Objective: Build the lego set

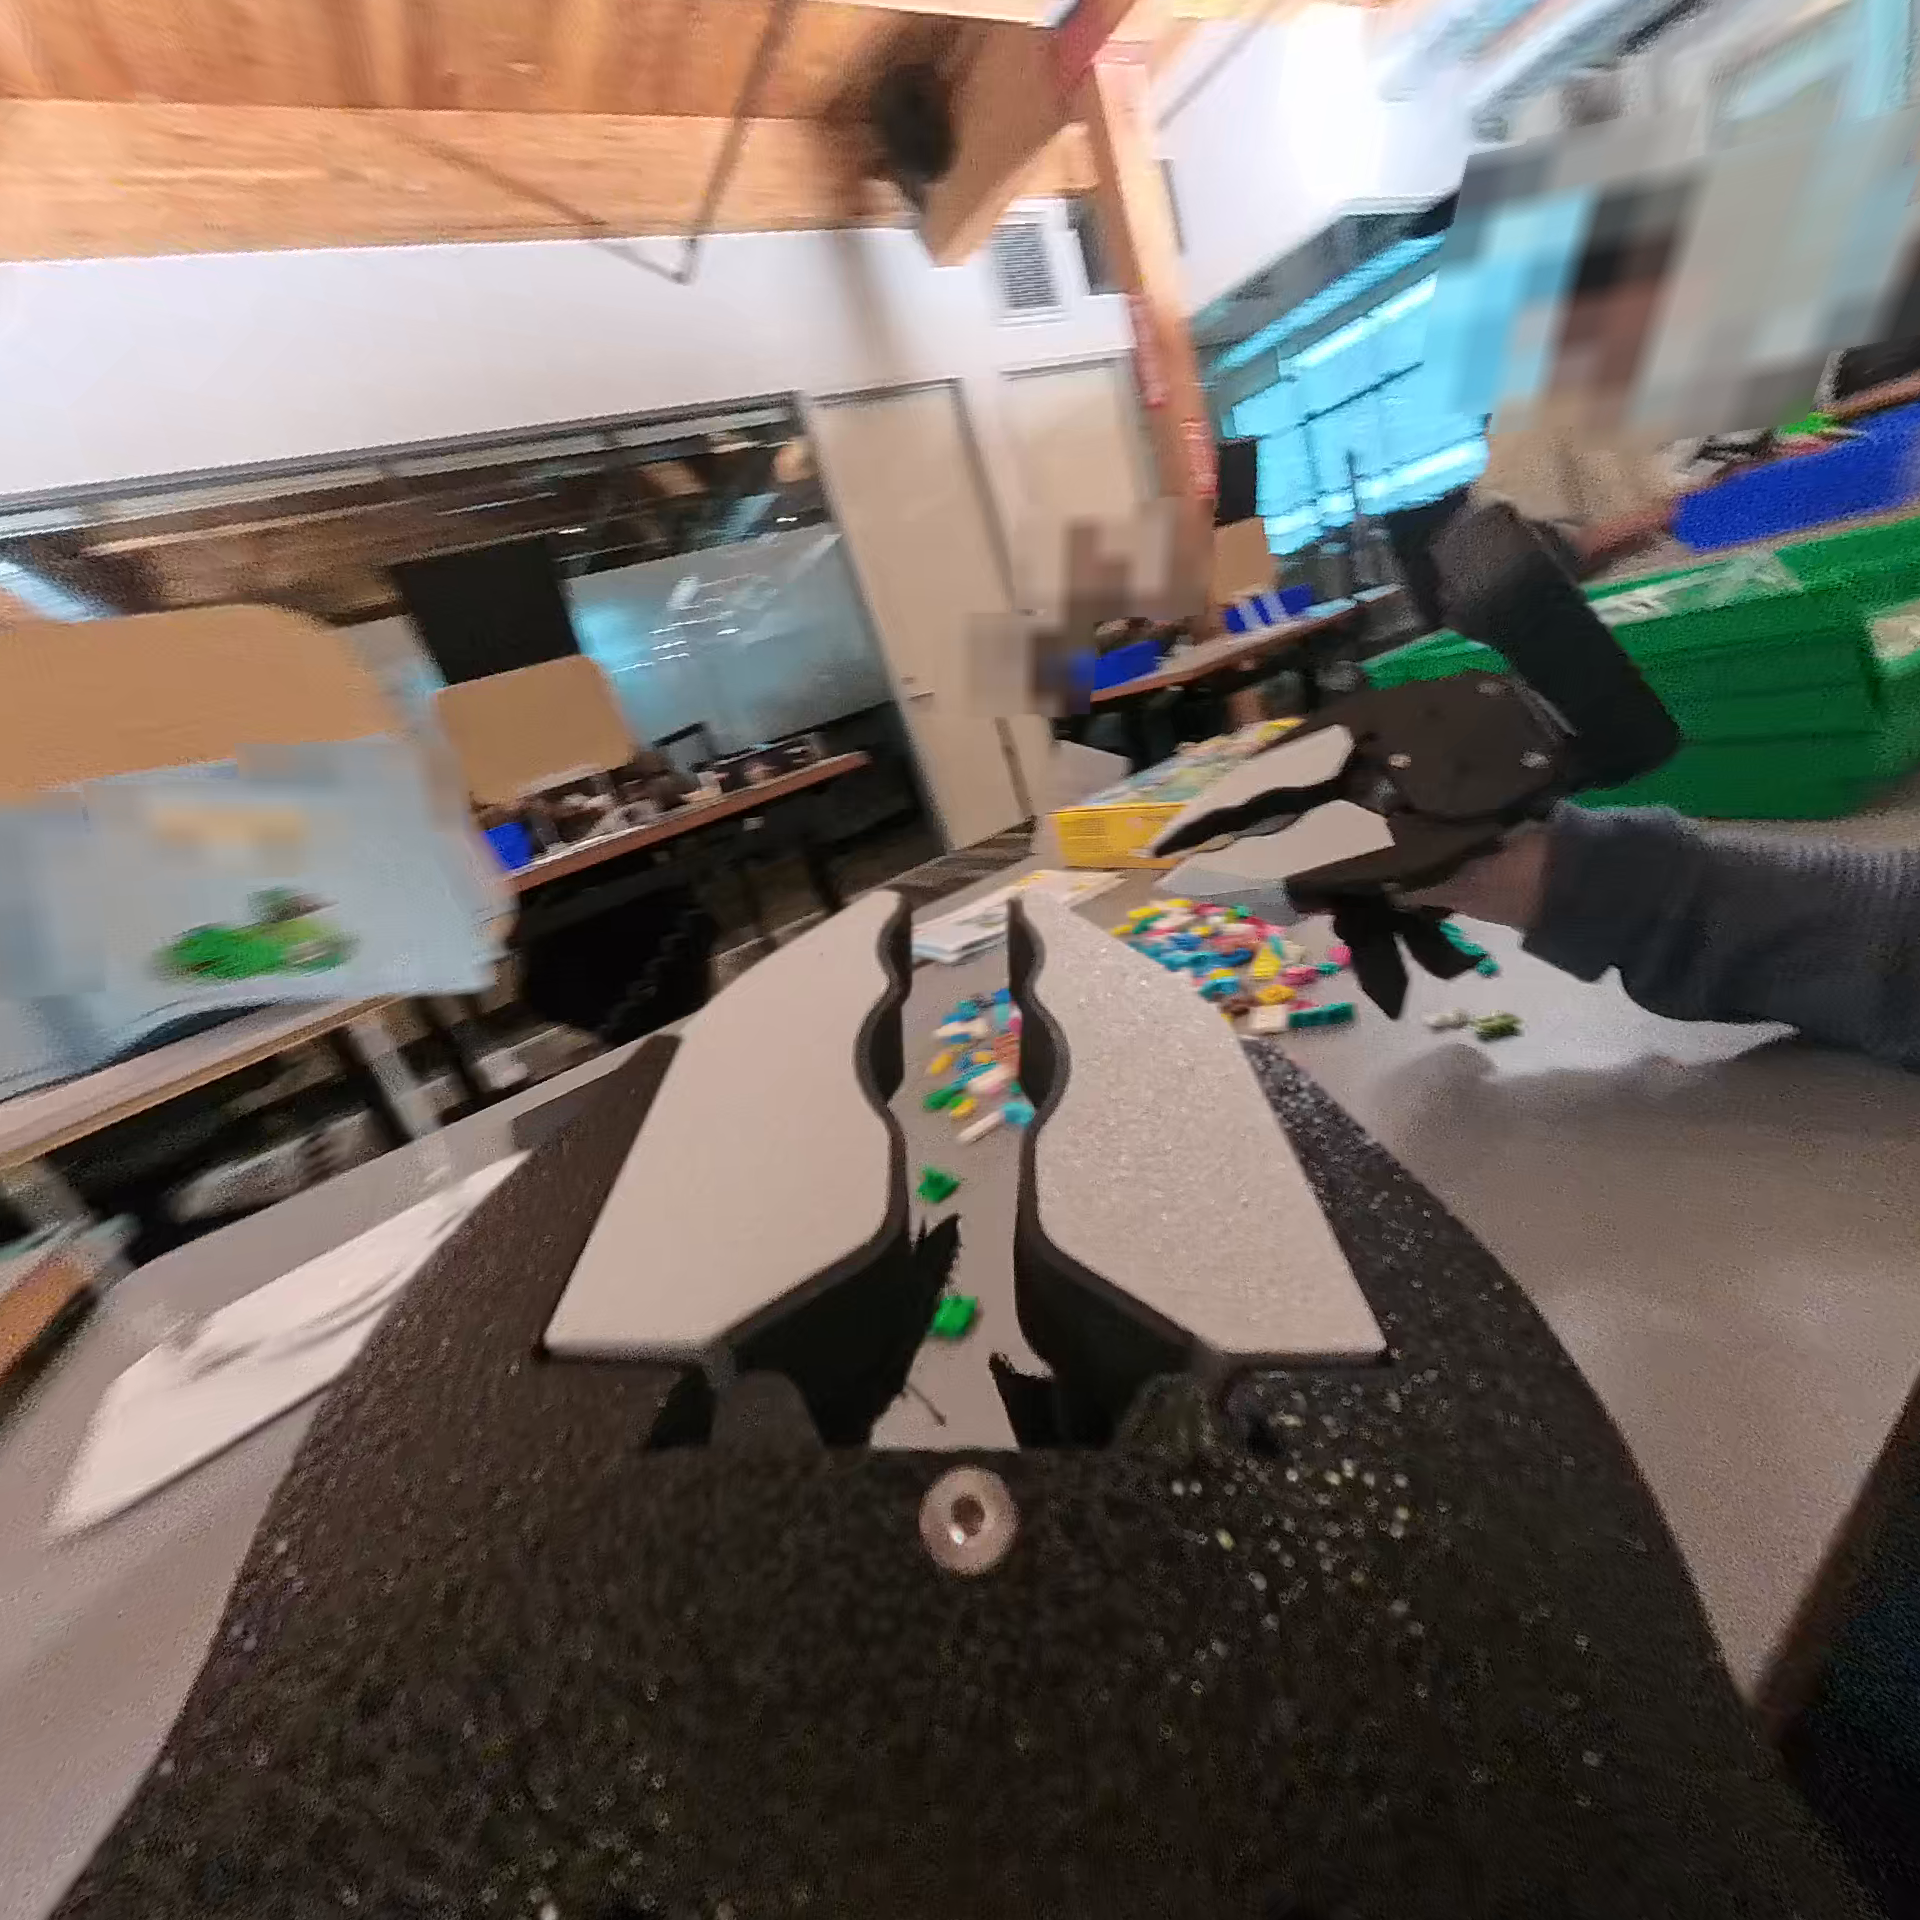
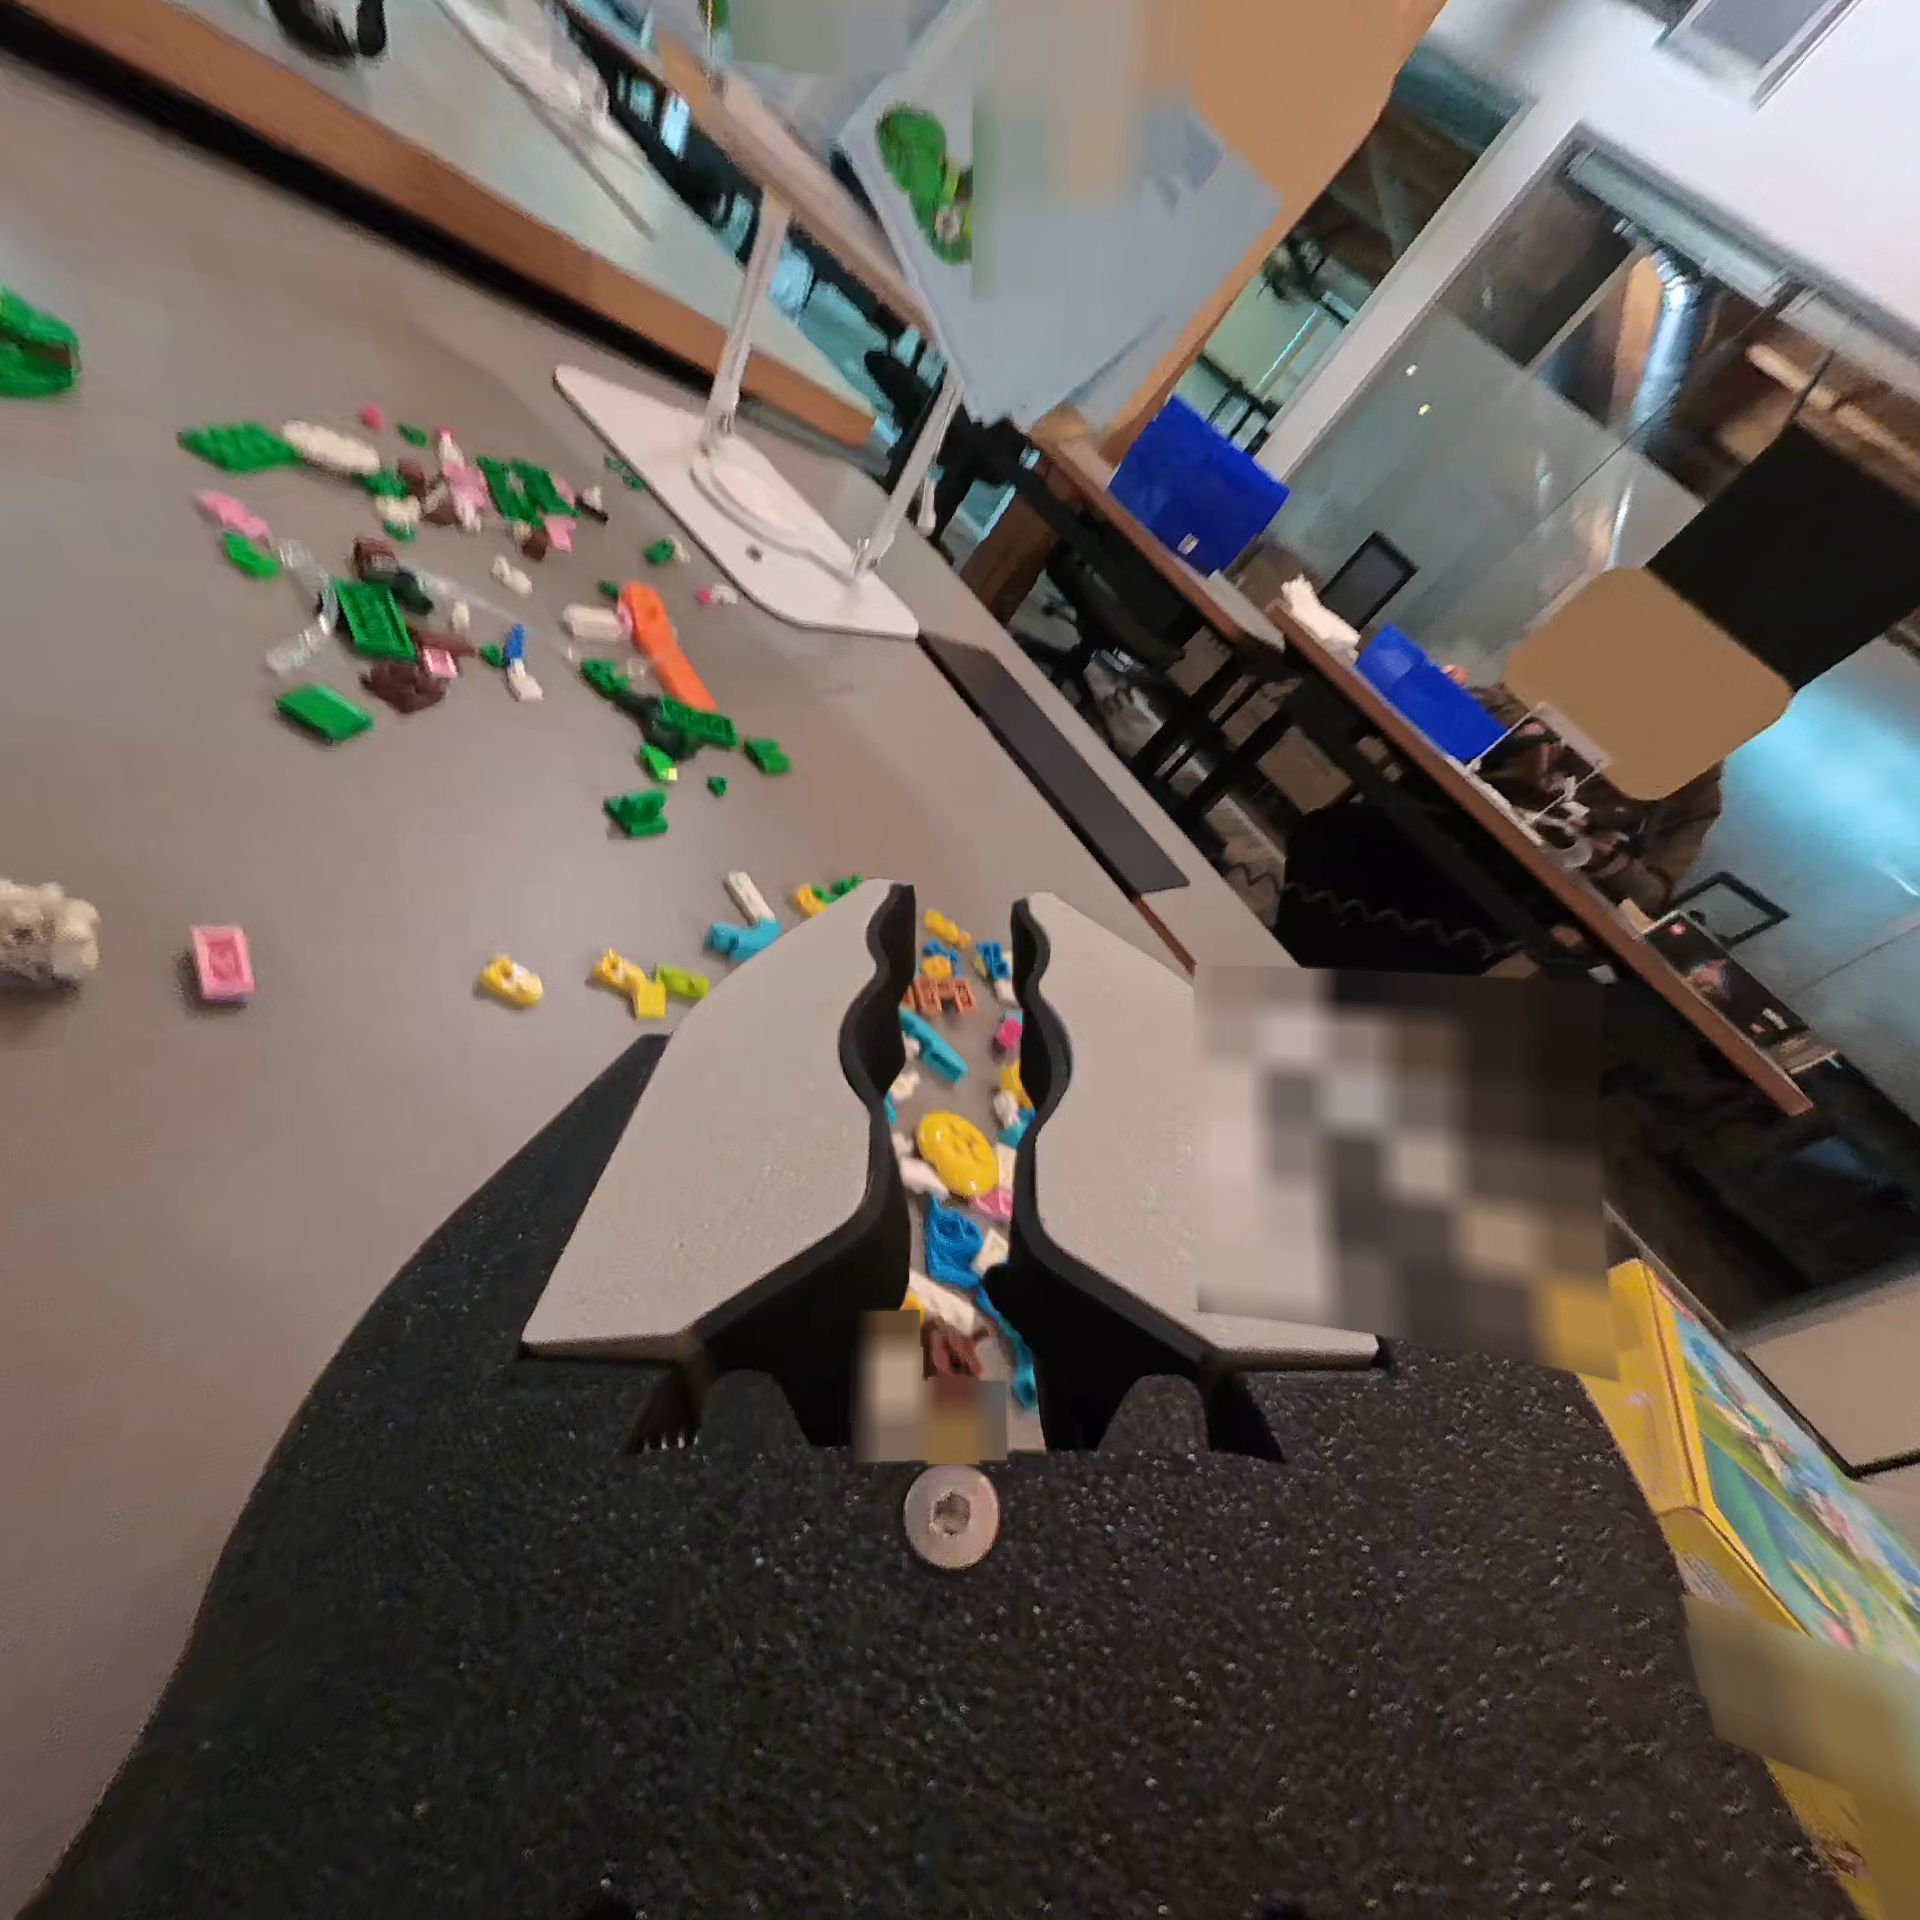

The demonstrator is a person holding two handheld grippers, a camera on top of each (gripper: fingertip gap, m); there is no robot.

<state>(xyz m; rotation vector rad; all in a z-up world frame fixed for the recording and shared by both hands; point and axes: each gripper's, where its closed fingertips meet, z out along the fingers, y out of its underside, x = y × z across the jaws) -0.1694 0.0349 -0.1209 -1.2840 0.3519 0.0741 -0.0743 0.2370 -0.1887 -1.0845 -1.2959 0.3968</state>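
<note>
Here both grippers, left (image 1: 961,914) and right (image 2: 963,904), hold jaws slightly parted, empty.

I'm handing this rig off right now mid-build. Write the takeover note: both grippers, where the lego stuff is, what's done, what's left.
Left gripper: slightly open, empty, raised above the grey table.
Right gripper: slightly open, empty, over the pastel brick pile.
Green, brown and pink bricks lie scattered left of that pile; an orange brick separator lies among them.
Instruction sheet hangs on the white stand; yellow box sits at the right edge.
Done: a small green assembly may be started, though blurred.
Left: nearly all pieces are loose.
</note>
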